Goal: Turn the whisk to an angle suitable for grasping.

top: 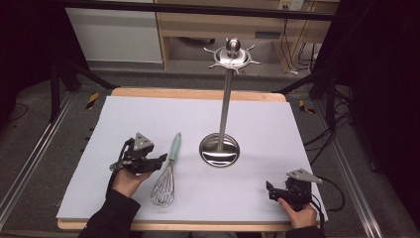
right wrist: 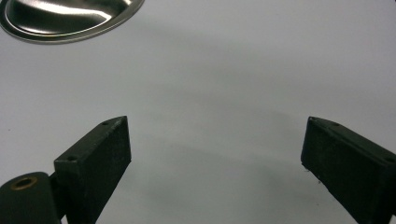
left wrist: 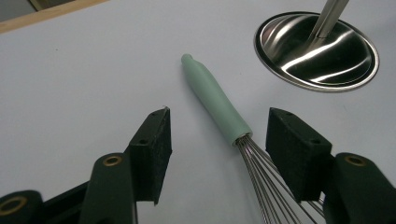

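1. Whisk [top: 166,178] lies flat on the white sheet [top: 124,114], at about 8 o'clock from the steel stand [top: 220,148]; mint handle [left wrist: 215,100] points to 12, wire cage to 6.
2. Left gripper [left wrist: 217,140]: jaws spread wide, straddling the handle-wire joint, nothing held.
3. Right gripper [top: 273,190]: jaws apart, empty, at 4 o'clock from the stand.
4. Looks light; wires springy and would slip. Smooth, rigid handle is probably the best grab point, mid-length.

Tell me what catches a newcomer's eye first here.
A tall polished steel utensil stand with a round dished base and a hooked crown rises mid-table. Left of it lies a wire whisk with a mint-green handle, between the jaws of the open left gripper. The right gripper waits open at the near right.
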### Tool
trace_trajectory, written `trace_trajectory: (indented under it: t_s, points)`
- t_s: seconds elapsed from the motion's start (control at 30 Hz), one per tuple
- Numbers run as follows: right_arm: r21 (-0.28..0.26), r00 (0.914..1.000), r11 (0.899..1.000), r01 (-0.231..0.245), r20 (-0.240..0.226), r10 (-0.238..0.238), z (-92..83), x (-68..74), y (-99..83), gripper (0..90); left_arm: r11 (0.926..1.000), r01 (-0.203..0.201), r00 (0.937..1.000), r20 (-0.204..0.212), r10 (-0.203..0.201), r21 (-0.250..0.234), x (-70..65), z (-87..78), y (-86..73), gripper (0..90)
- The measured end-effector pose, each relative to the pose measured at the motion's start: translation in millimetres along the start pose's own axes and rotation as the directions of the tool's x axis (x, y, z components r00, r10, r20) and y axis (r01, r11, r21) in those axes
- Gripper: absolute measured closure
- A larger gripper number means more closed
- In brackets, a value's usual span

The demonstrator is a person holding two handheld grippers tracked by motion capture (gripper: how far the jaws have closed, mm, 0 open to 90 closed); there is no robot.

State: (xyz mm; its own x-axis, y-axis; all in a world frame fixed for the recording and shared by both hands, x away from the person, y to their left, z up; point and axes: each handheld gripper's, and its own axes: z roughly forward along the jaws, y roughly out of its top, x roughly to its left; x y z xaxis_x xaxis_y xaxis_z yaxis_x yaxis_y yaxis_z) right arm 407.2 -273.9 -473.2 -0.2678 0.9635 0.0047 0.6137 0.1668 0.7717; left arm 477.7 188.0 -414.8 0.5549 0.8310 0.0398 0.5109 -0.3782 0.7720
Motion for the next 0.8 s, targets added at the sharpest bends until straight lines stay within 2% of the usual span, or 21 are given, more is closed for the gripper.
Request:
trace_trajectory:
  t_s: [0.2, 0.3, 0.33, 0.47, 0.63, 0.8]
  points:
    - [0.01, 1.0, 1.0, 0.006, -0.003, -0.006, 1.2, 0.0, 0.0, 8.8, 0.9993, -0.012, 0.9999, 0.008, 0.012, 0.036, -1.8, 8.9, 6.4, 43.7]
    - [0.009, 1.0, 1.0, 0.002, -0.007, -0.002, 0.8, 0.2, 0.0, 8.8, 0.9974, -0.032, 0.9995, 0.006, 0.032, 0.064, -4.3, 14.1, 9.9, 46.2]
    - [0.01, 1.0, 1.0, 0.001, -0.008, 0.0, 0.9, 0.1, 0.0, 8.8, 0.9951, -0.051, 0.9987, 0.003, 0.051, 0.085, -5.5, 16.6, 12.5, 47.3]
    - [0.01, 1.0, 1.0, 0.001, -0.009, -0.001, 0.9, 0.0, 0.1, 8.8, 0.9936, -0.049, 0.9988, 0.011, 0.048, 0.102, -5.7, 21.6, 15.7, 48.7]
    - [0.012, 1.0, 1.0, 0.005, -0.008, -0.005, 1.3, -0.3, 0.0, 8.8, 0.9866, -0.068, 0.9976, 0.021, 0.065, 0.148, -6.7, 32.3, 18.9, 51.6]
    - [0.014, 1.0, 1.0, 0.003, -0.009, -0.003, 1.5, -0.4, 0.1, 8.7, 0.9842, -0.048, 0.9984, 0.037, 0.042, 0.17, -7.1, 42.1, 20.7, 51.7]
